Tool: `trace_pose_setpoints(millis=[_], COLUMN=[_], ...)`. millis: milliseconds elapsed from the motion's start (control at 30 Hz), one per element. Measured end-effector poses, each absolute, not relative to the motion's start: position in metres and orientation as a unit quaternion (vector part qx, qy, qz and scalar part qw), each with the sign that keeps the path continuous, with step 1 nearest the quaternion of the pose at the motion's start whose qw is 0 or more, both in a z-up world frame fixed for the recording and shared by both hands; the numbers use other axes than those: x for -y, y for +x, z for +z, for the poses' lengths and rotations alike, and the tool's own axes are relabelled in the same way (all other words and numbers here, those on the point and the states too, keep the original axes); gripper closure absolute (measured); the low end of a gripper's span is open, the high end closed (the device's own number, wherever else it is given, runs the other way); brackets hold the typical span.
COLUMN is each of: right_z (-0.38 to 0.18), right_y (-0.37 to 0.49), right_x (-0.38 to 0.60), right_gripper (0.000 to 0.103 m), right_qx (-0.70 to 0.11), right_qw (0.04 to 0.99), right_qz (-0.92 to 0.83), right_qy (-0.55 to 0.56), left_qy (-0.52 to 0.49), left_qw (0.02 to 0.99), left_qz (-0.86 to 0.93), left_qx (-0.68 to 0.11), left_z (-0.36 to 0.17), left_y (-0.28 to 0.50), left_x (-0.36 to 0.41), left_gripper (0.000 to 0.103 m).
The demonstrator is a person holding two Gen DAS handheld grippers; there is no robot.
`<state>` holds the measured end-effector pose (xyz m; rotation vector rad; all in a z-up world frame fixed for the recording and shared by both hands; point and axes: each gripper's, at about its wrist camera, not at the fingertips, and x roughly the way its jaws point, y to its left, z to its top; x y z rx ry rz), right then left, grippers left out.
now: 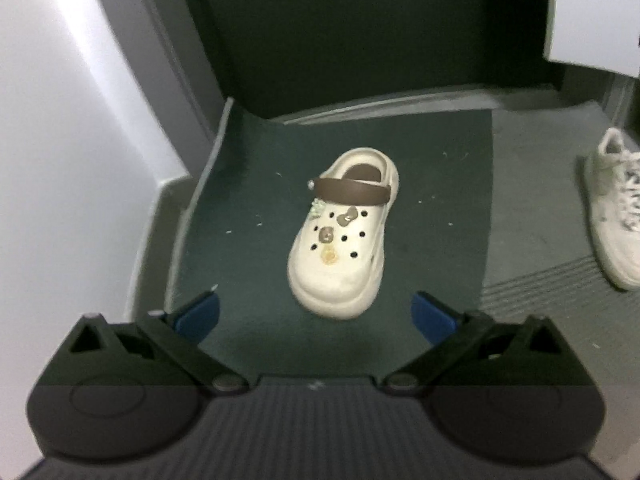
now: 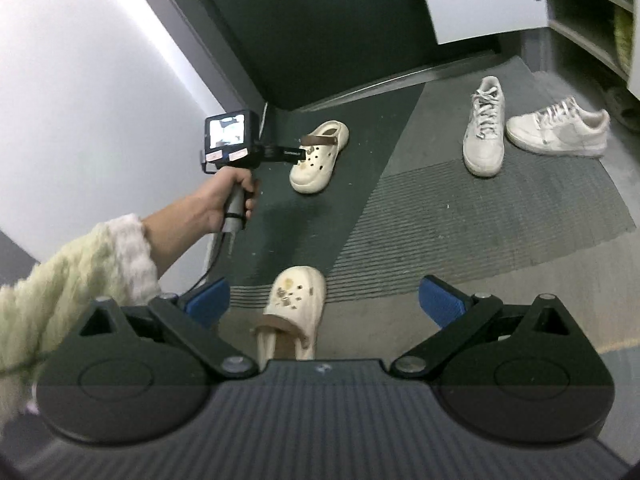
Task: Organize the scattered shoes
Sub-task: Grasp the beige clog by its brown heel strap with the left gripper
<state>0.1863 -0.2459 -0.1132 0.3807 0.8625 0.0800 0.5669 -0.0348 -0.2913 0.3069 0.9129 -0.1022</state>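
While the left gripper (image 1: 316, 314) hangs above the dark green mat (image 1: 248, 184) with its jaws spread wide and holding nothing, a cream clog (image 1: 344, 236) with a brown strap stands upright on that mat just ahead of the blue pads (image 1: 198, 314), its toe pointing back toward the camera. Small charms dot its upper. The mat's far edge lies against a dark door (image 1: 360, 32), and a pale wall (image 1: 60, 120) rises on the left. At the right edge of the left wrist view, one white sneaker (image 1: 616, 208) sits on the grey ribbed floor mat (image 1: 560, 288), well apart from the clog.

The right wrist view takes in more of the floor. The right gripper (image 2: 324, 300) also has its jaws wide apart and empty, and a second cream clog (image 2: 294, 312) lies between and below them, toe pointing away, partly hidden by the gripper body. Farther off, the person's left hand (image 2: 230, 196), in a fuzzy pale sleeve (image 2: 80, 276), grips the handle of the other device, whose front end sits in front of the first clog. To the right, two white sneakers (image 2: 556, 130) rest near each other on the grey mat, one pointing toward the camera and one lying crosswise. An open shoe cabinet (image 2: 588, 20) with shelves stands at the upper right.
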Motion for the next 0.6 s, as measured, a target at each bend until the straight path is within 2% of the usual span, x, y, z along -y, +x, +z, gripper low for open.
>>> trace_pose_setpoints(millis=[133,300,433,600], right_z=[-0.135,-0.179,-0.213,-0.237], right_y=[0.219,0.256,0.268,0.272], right_x=[0.265,0.287,0.288,0.297], right_gripper=[0.000,0.000,0.000,0.000], right_qx=[-0.426,-0.458,-0.503,-0.531], right_qw=[0.888,0.865,0.837,0.815], right_qz=[0.015,-0.019,-0.020,-0.046], right_qy=[0.171,0.203,0.213,0.227], left_qy=[0.171,0.162,0.129,0.154], left_qw=[0.889,0.887,0.884,0.872], left_qz=[-0.069,-0.052,-0.061,-0.073], left_qx=[-0.419,-0.429,-0.445,-0.459], left_z=[-0.331,-0.378,-0.400,-0.421], left_y=[0.620,0.664,0.691,0.712], left_x=[0.058,0.064,0.056,0.064], left_gripper=[0.000,0.000,0.000,0.000])
